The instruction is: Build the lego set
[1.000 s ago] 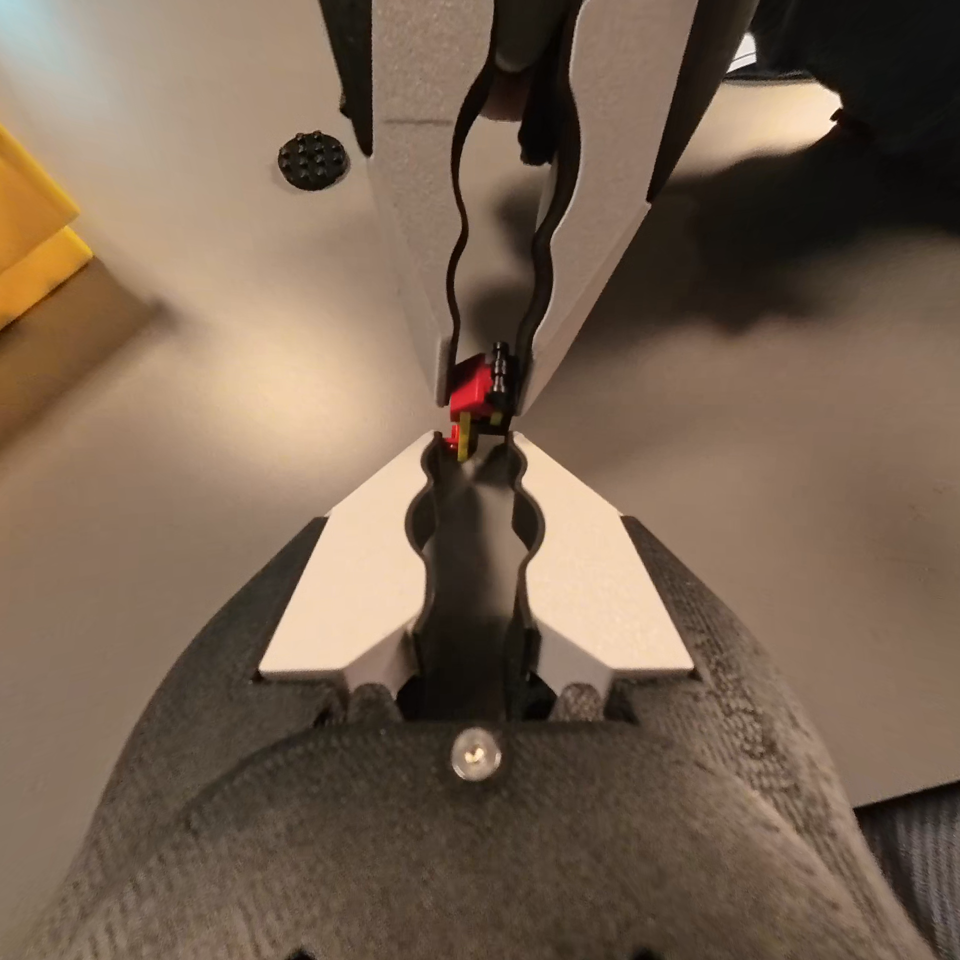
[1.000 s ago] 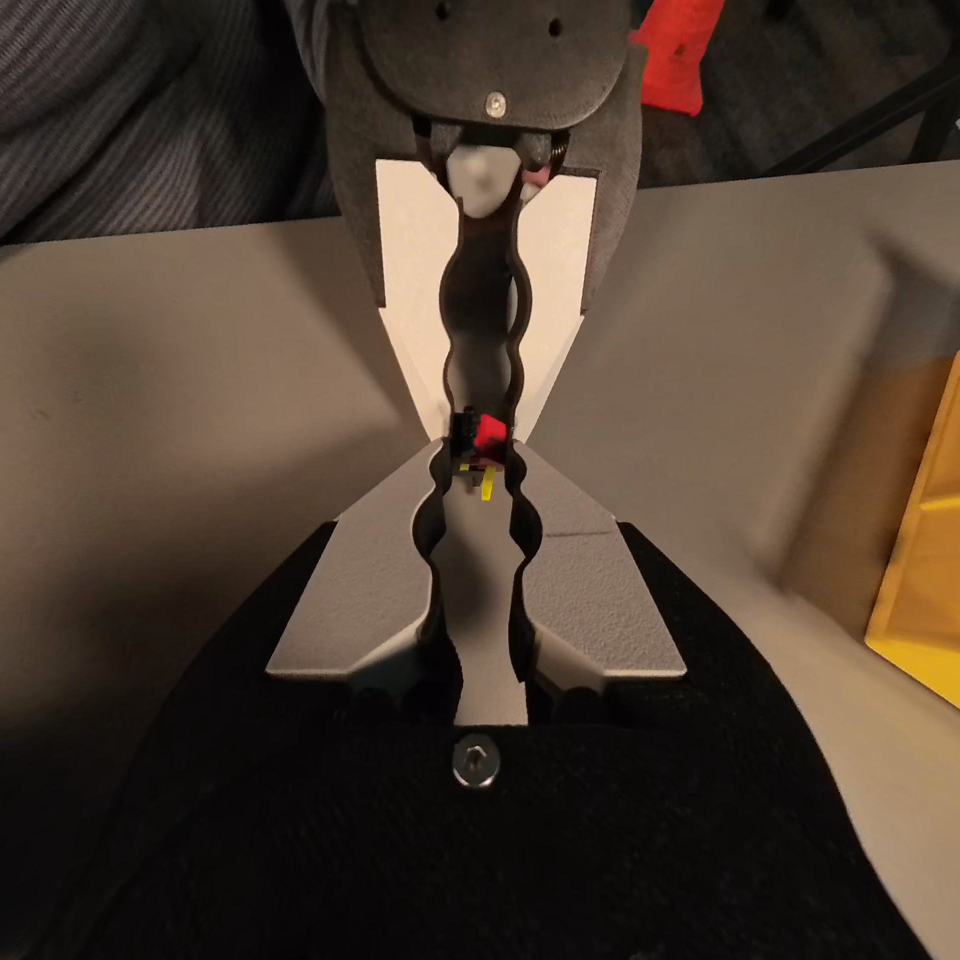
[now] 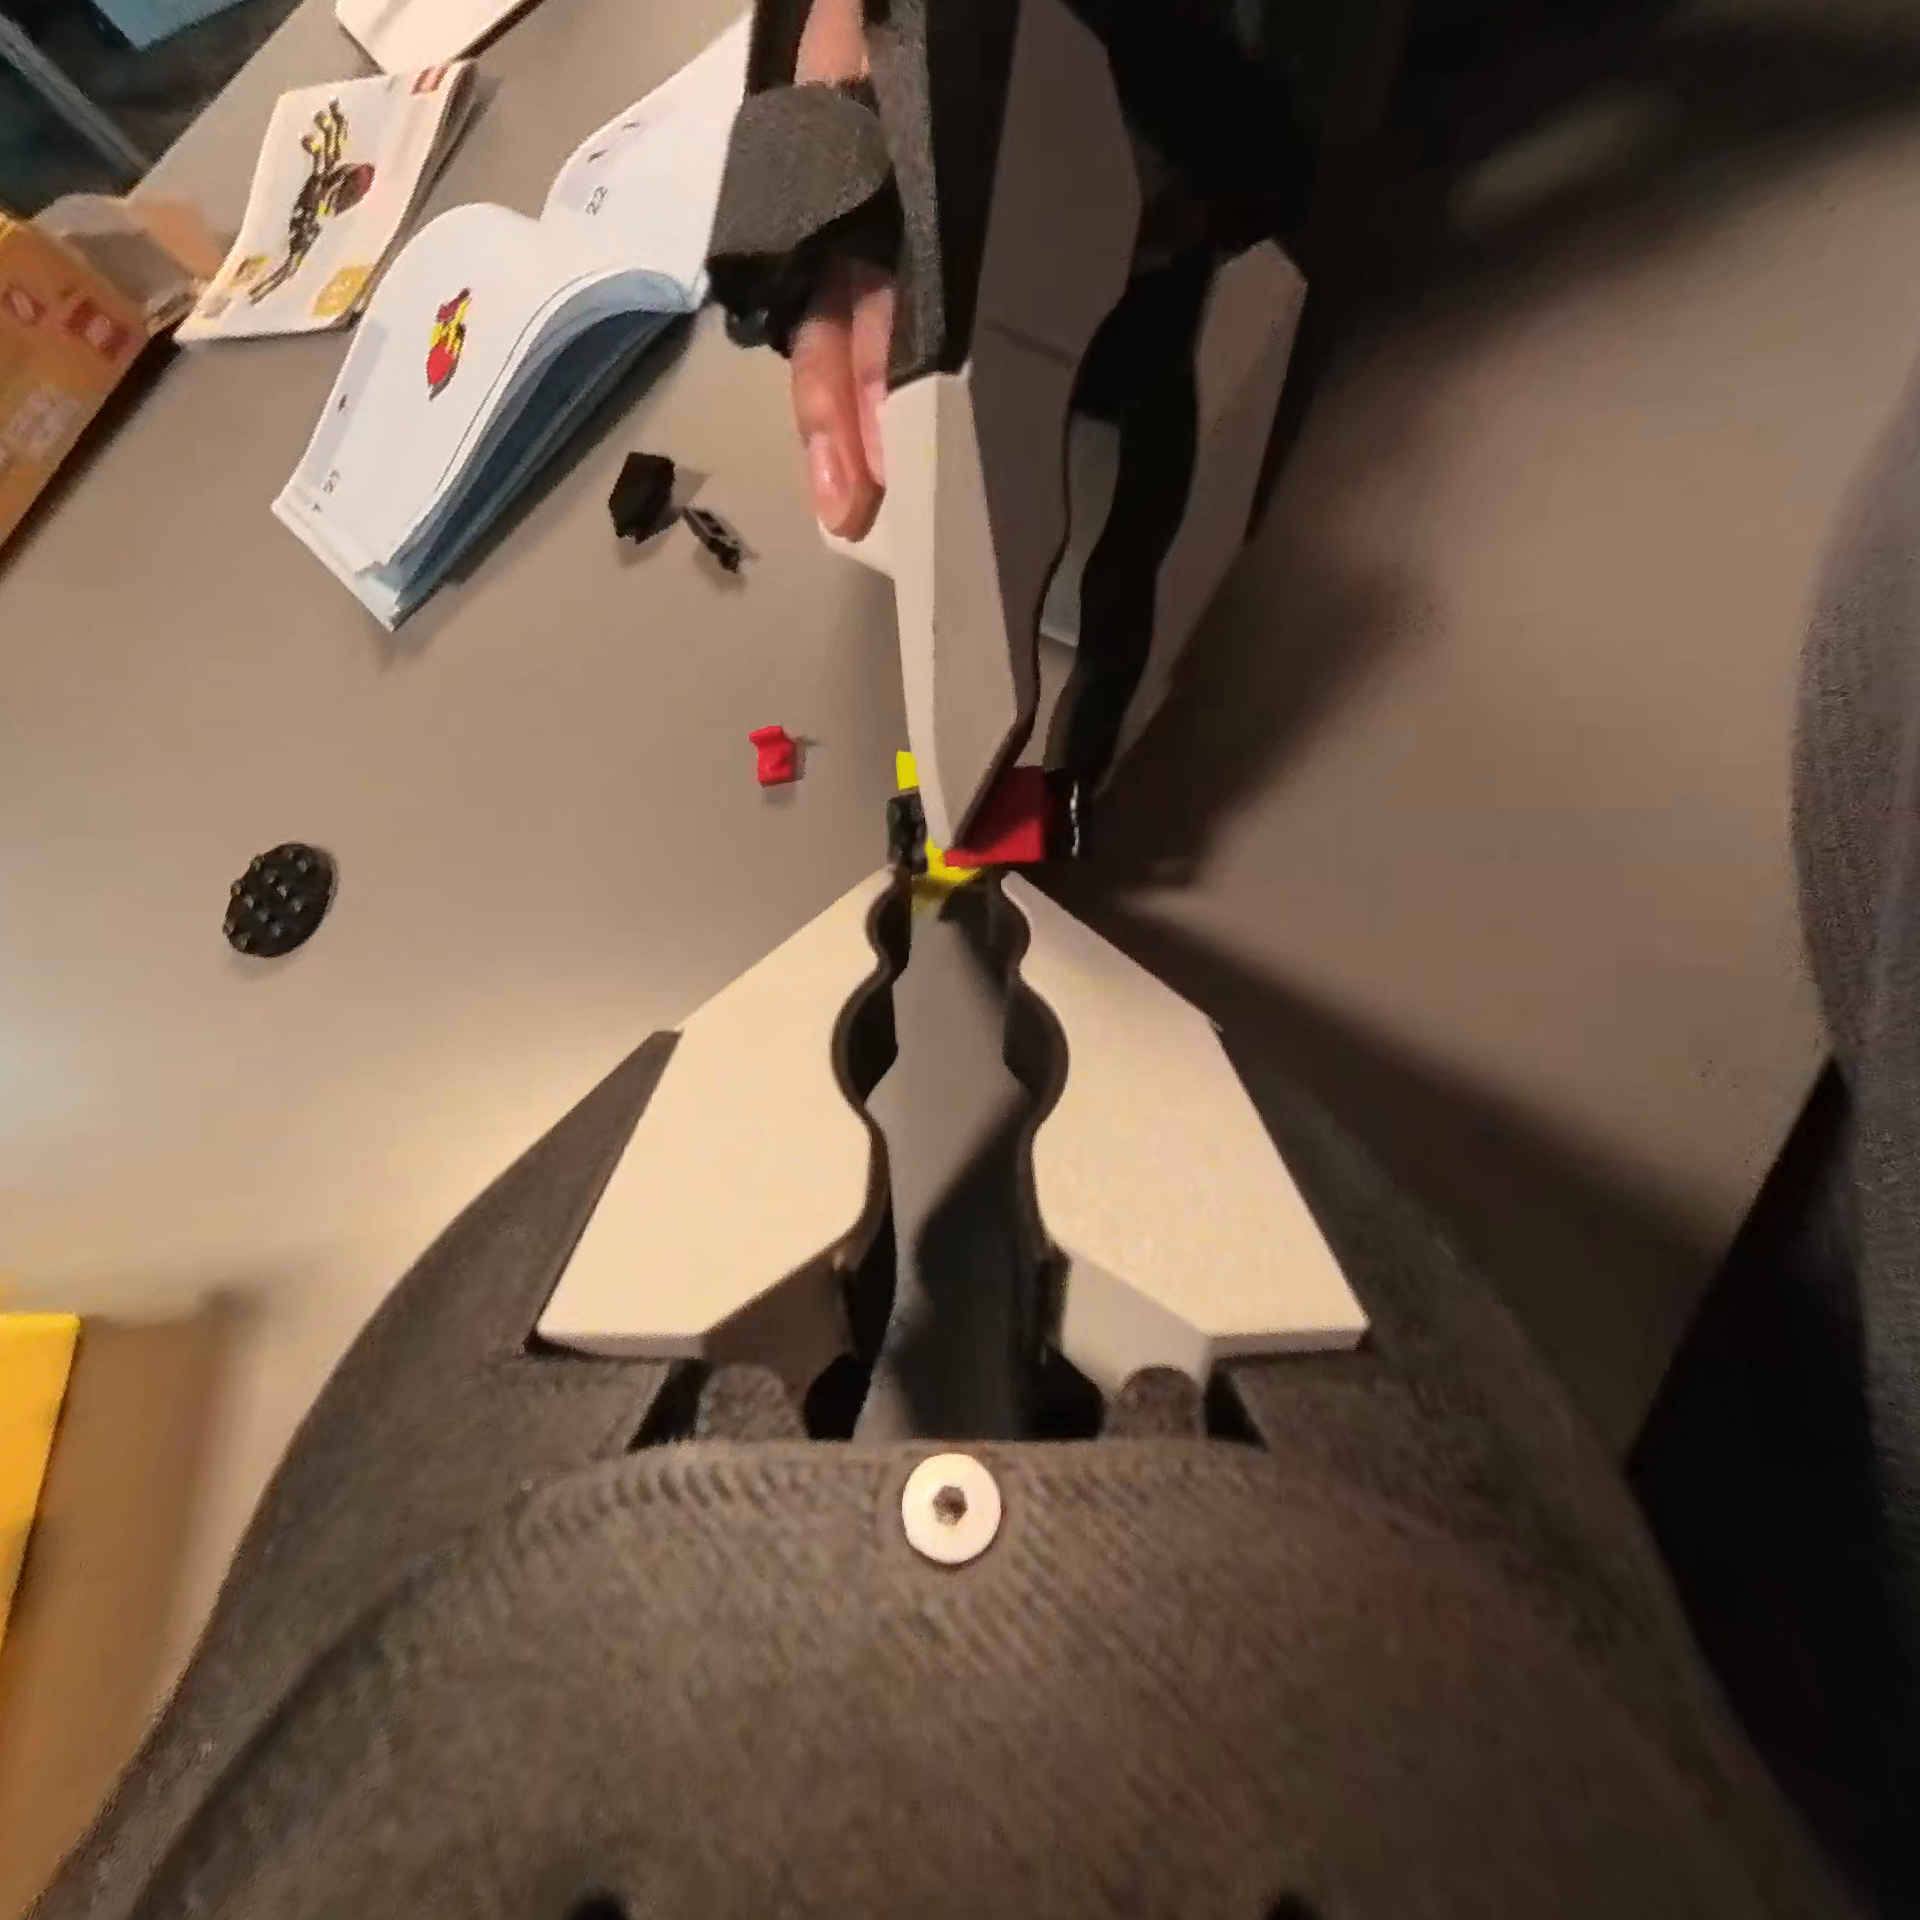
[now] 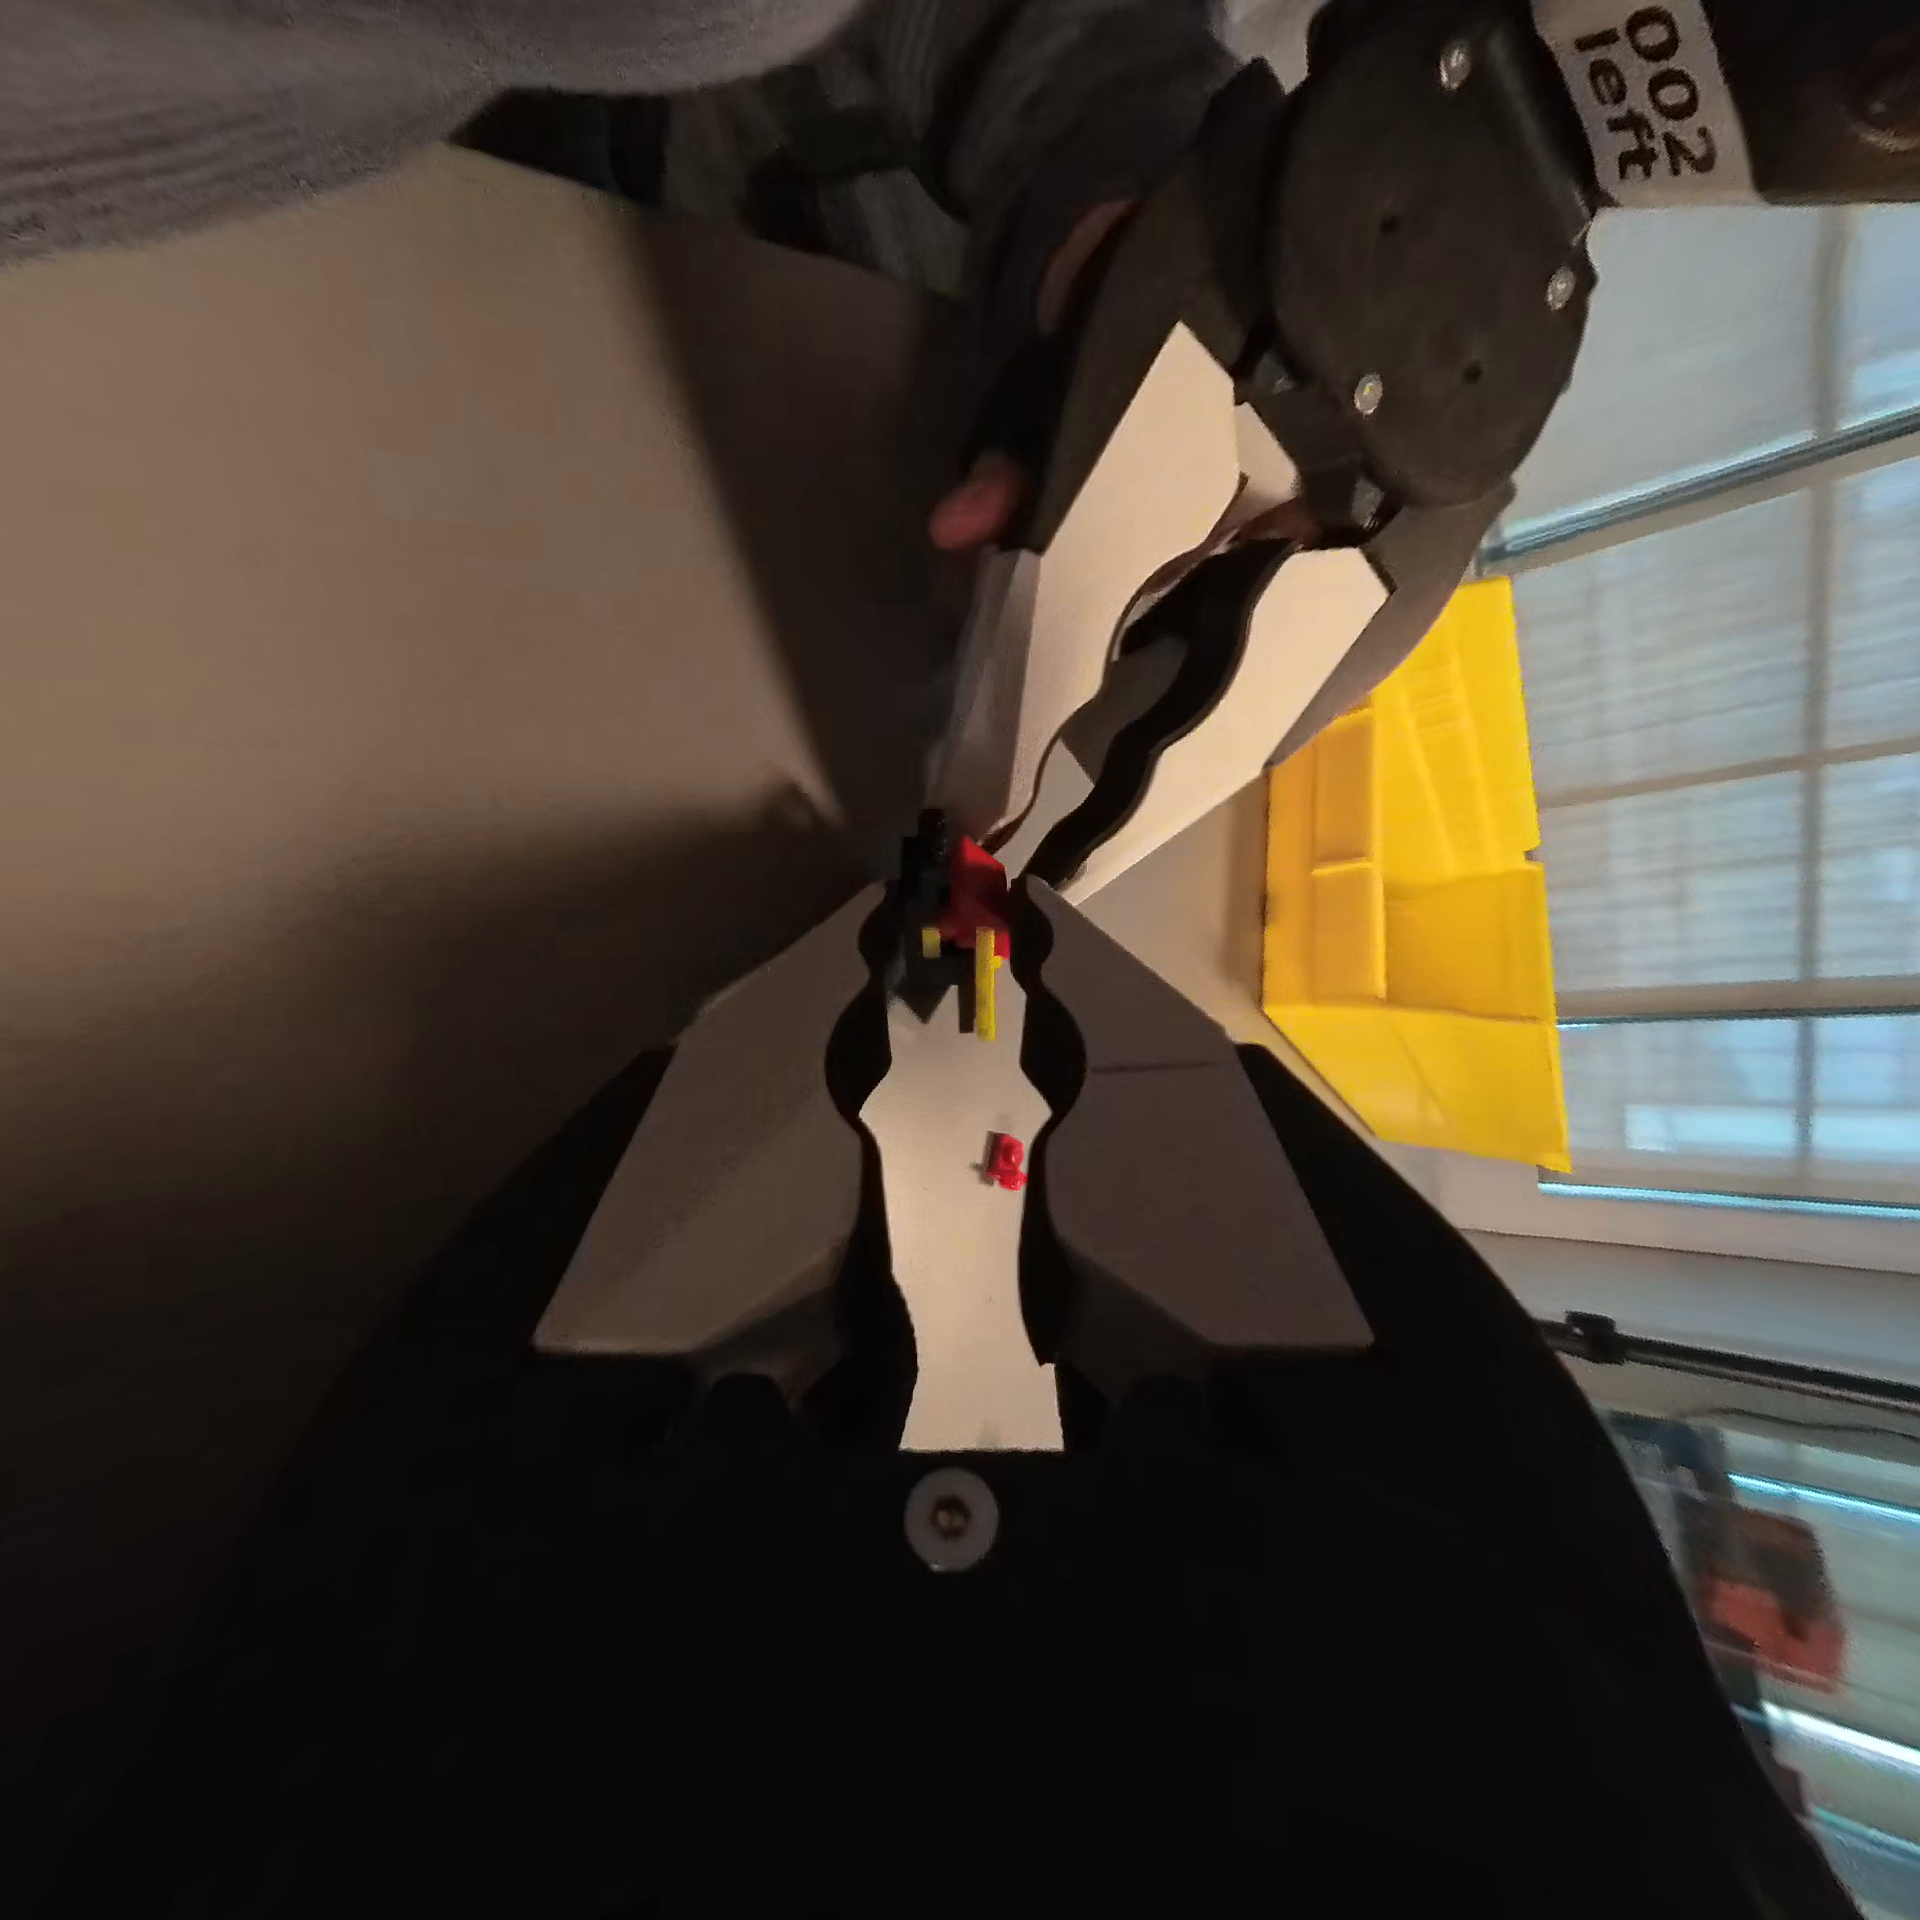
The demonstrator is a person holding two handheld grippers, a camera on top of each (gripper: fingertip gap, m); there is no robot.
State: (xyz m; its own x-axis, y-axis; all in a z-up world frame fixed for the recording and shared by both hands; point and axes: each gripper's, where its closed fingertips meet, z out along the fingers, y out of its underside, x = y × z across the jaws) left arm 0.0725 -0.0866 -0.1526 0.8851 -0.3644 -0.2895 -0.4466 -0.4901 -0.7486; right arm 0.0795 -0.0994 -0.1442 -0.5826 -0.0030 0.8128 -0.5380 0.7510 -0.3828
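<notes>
booklet (image 3: 488, 343) behind loose brick (image 3: 775, 752) | round plate (image 3: 278, 898) left

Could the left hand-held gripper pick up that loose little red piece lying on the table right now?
Probably not yet. The left hand-held gripper is shut on the small lego assembly, also held by the right hand-held gripper. The red piece lies unobstructed nearby.

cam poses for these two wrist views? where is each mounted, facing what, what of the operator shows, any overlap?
Left wrist view: on the left gripper, looking along its fingers down at the grey table with an open booklet and a round black piece; the right gripper and a finger show.
Right wrist view: on the right gripper, rolled sideways, facing the left gripper, a yellow bin and windows; a grey sleeve shows.
Shared: the small lego assembly at both tips, and a loose red piece.
</notes>
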